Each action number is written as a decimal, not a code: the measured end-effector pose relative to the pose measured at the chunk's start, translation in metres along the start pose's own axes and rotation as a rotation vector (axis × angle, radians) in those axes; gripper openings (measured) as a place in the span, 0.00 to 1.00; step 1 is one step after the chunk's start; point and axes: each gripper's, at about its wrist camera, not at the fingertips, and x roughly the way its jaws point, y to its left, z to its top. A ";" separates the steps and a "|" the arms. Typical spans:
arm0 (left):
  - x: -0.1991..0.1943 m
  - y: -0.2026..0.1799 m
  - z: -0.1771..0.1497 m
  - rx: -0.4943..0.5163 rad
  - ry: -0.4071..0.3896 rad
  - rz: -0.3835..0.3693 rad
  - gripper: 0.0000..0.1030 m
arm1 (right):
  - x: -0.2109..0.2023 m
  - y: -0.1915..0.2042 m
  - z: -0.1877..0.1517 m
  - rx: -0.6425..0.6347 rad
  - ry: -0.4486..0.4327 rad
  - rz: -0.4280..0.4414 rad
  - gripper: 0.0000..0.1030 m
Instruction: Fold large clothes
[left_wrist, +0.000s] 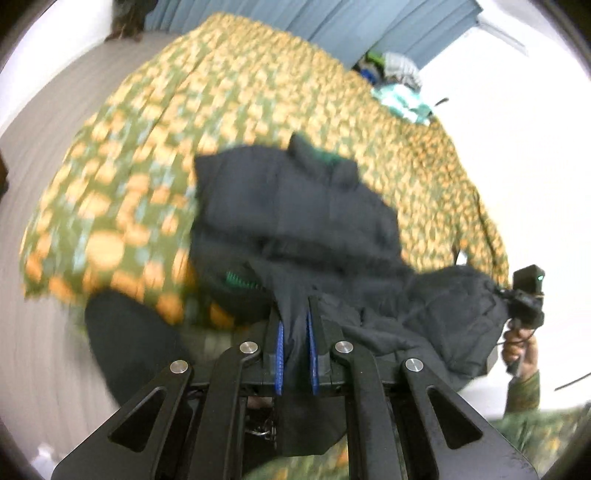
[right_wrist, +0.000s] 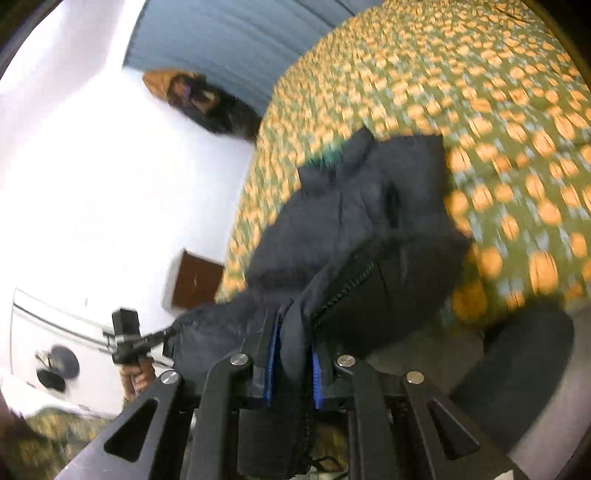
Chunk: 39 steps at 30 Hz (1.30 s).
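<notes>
A dark navy padded jacket (left_wrist: 295, 206) with a green zipper lies partly on a bed and is stretched between both grippers. My left gripper (left_wrist: 295, 325) is shut on a fold of the jacket's edge near the bed's near side. My right gripper (right_wrist: 293, 336) is shut on another part of the jacket (right_wrist: 369, 206) beside its zipper. The right gripper also shows in the left wrist view (left_wrist: 526, 299) at the far right, gripping the jacket's corner. The left gripper shows in the right wrist view (right_wrist: 127, 339) at the lower left. Both views are motion-blurred.
The bed has a green bedspread with orange dots (left_wrist: 258, 92). A pile of clothes (left_wrist: 399, 81) sits at its far corner. A dark shape (left_wrist: 129, 343) is on the floor by the bed. A brown nightstand (right_wrist: 195, 278) stands by the white wall.
</notes>
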 end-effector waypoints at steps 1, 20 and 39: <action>0.005 -0.002 0.010 0.009 -0.012 -0.006 0.08 | 0.010 -0.005 0.018 0.006 -0.023 0.003 0.15; 0.195 0.056 0.160 -0.075 0.036 0.093 0.32 | 0.165 -0.146 0.154 0.264 -0.099 -0.078 0.15; 0.162 0.066 0.140 0.097 -0.008 0.066 0.93 | 0.153 -0.064 0.155 -0.097 -0.087 -0.251 1.00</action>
